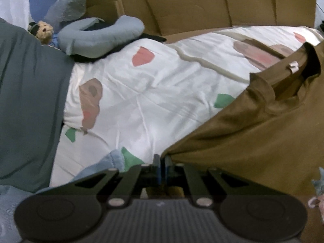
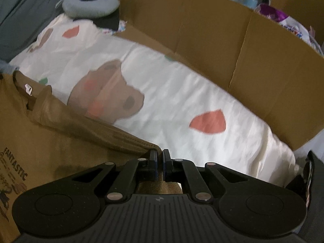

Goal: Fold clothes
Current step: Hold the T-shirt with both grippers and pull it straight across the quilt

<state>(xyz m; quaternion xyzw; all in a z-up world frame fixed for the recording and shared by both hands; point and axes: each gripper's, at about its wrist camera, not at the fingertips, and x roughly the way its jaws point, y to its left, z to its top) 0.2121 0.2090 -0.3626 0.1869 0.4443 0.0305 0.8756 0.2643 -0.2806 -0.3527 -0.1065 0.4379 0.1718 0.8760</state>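
A brown T-shirt (image 1: 253,131) with a printed front (image 2: 24,154) is held up over a white quilt (image 1: 151,93) printed with bears and hearts. My left gripper (image 1: 161,158) is shut on the shirt's left shoulder corner; the cloth stretches away to the right, neckline and white label (image 1: 293,66) showing. In the right wrist view my right gripper (image 2: 159,154) is shut on the other shoulder corner, the cloth running left toward the collar (image 2: 28,93). The shirt's lower part is out of sight.
Cardboard box walls (image 1: 212,10) (image 2: 212,44) stand along the quilt's far side. A grey-blue neck pillow (image 1: 97,38) (image 2: 91,4) and a small teddy bear (image 1: 43,31) lie at the far left. A dark grey cloth (image 1: 26,105) covers the left edge.
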